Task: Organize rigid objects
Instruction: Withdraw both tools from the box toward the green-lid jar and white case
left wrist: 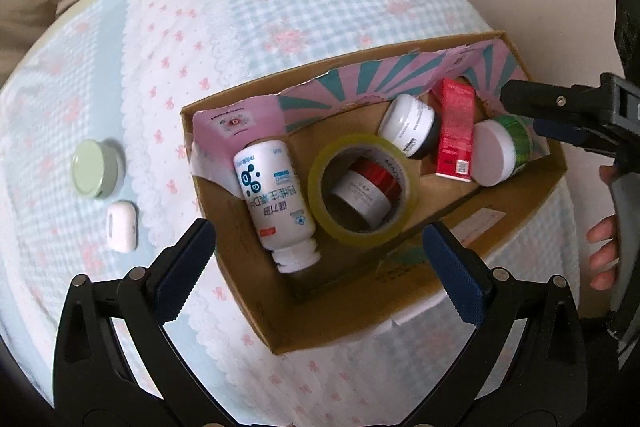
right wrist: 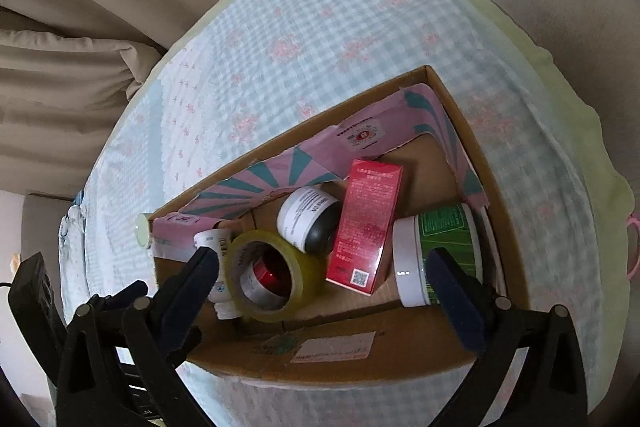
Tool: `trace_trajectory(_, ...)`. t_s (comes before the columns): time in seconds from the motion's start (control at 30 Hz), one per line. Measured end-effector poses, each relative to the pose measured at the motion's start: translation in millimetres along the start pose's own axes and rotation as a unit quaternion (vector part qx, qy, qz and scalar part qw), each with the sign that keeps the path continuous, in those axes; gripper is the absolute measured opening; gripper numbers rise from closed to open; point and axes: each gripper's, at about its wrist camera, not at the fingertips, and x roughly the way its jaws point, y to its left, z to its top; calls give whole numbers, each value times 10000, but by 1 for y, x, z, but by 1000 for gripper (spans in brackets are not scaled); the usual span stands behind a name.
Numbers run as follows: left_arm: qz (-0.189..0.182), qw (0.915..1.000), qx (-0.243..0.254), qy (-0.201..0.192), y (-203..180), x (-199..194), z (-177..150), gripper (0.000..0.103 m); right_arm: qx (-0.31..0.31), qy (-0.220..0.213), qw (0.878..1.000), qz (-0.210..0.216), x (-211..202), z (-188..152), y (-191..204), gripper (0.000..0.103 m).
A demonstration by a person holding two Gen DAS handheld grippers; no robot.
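An open cardboard box stands on a checked cloth. Inside lie a white bottle, a yellow tape roll ringed around a red-lidded jar, a white and dark jar, a red carton and a green tub with a white lid. My left gripper hangs open over the box's near corner, holding nothing. My right gripper is open too, above the tape roll, the red carton and the green tub. It touches none of them.
Left of the box on the cloth sit a pale green round tin and a white earbud case. The cloth covers a rounded cushion with beige upholstery behind it. A person's fingers show at the right edge.
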Motion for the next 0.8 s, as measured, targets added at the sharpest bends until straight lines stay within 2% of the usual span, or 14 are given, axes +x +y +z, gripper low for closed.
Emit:
trace_trajectory(0.17,30,9998,-72,-179,4,-27,1,103,-82,-136,9999,-15,-14,-3,11,103)
trace_trajectory(0.37,40,9990,-201,-392,18,-61,-13,103,-207,-254,9994,-66,-37,-13,25,103)
trace_trajectory(0.6,156,9975,-282,-623,39,-106,-45,103,-541,-449,9971,-279,-67,-35,55,103)
trace_trajectory(0.8,357,9953,-301,-843,77,-148,-79,103,-1001,-530,9923,-504,-87,-68,98,103)
